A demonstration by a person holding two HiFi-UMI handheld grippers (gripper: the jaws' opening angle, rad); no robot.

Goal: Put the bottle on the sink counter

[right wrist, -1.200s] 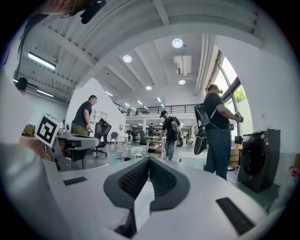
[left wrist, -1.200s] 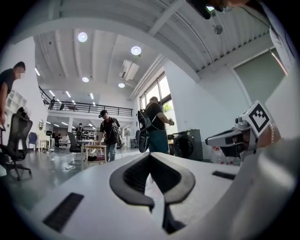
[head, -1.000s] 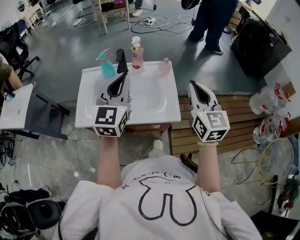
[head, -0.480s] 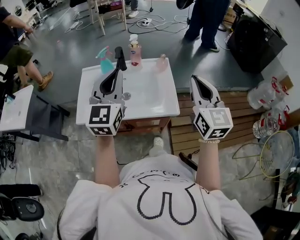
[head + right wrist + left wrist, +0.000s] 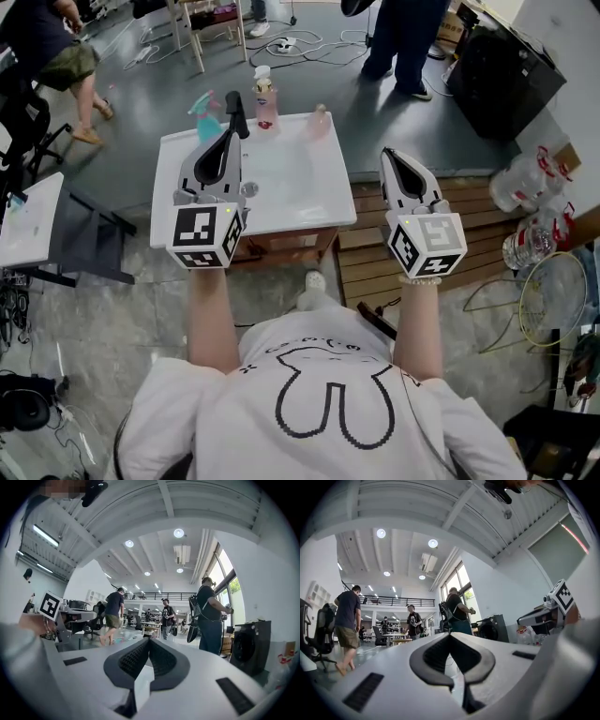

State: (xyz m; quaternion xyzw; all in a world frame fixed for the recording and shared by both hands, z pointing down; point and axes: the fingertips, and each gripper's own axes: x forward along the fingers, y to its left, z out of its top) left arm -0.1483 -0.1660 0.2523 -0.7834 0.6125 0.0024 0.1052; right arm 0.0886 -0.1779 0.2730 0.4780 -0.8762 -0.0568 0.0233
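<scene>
Two grippers, both mine, both clenched on nothing.

Left gripper [image 5: 228,139]: jaws together. It has been lifted since a second ago and is nearer my head. Its tip shows over the left half of the sink [image 5: 291,202], just beside the black faucet [image 5: 234,105].

Right gripper [image 5: 388,156]: jaws together, likewise lifted. It sits off the sink's right edge, above wooden slats [image 5: 367,272].

Three bottles stand on the sink's back rim, placed as before and untouched:
- spray bottle [image 5: 203,114]
- pump bottle [image 5: 264,101]
- small bottle [image 5: 319,122]

New at upper left: a walker [image 5: 58,58] in shorts.

Head view only: sink, bottles, slats.

Gripper views only: ceiling lights and the balcony rail [image 5: 393,603]. Each gripper view also catches the other gripper's marker cube at its edge.
</scene>
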